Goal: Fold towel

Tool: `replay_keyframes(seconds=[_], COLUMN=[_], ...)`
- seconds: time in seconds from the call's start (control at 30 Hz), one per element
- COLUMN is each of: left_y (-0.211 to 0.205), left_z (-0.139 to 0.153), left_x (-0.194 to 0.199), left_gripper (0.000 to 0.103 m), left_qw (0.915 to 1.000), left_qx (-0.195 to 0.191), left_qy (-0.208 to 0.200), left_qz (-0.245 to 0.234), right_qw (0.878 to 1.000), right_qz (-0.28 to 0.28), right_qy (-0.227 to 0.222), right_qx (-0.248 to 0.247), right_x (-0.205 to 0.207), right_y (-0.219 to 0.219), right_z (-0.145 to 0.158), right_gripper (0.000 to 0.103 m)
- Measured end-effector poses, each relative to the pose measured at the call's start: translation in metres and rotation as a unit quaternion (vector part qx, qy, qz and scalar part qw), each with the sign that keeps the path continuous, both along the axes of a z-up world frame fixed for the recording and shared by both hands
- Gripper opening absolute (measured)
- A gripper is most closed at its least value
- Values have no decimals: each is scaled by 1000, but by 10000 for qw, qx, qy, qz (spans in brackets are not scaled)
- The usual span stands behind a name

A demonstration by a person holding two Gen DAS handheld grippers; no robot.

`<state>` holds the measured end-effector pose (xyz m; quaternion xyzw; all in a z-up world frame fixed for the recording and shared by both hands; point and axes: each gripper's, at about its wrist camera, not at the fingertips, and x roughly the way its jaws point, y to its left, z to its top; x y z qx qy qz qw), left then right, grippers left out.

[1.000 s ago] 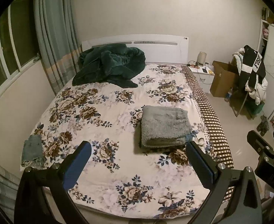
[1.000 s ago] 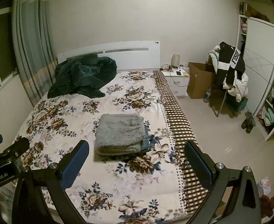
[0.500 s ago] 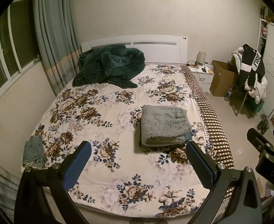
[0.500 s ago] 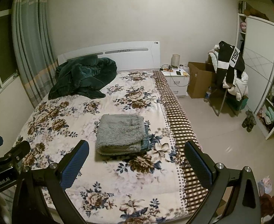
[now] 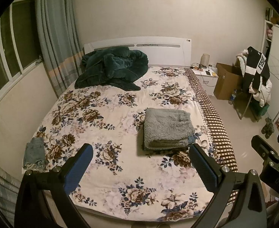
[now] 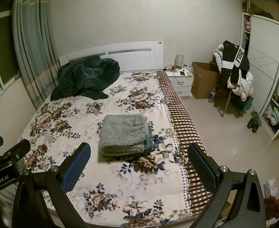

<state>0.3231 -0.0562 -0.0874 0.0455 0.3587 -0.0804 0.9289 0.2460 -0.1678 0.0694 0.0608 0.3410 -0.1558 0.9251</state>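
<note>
The grey towel (image 5: pixel 167 128) is seen lying on the flowered bed (image 5: pixel 101 114), toward its right side, already folded into a thick rectangle. The folding is judged finished or nearly so. The left hand-held gripper (image 5: pixel 140 164) and the right hand-held gripper (image 6: pixel 139 162) are held spread wide, empty, well back from the towel above the foot of the bed. If any move remains, only a tidying of the blue corner at the towel's edge would be called for. "GenRobot.AI" is read on the left device in the right view; "FUS…" is printed on a hanging black jacket (image 6: pixel 236 64).
</note>
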Motion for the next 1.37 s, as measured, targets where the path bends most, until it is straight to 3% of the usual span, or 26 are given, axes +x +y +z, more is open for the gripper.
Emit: replay_keyframes(seconds=[1.37], left_y=[2], left_z=[4], left_x=[-8], left_gripper=[103], left_qw=[9999], left_qx=[-13], left_qy=[67], left_qz=[94], right_qw=[9999], right_qz=[-82], right_qy=[76], right_qx=[115], right_x=[-14], right_y=[11], right_z=[-8], right_gripper=[103])
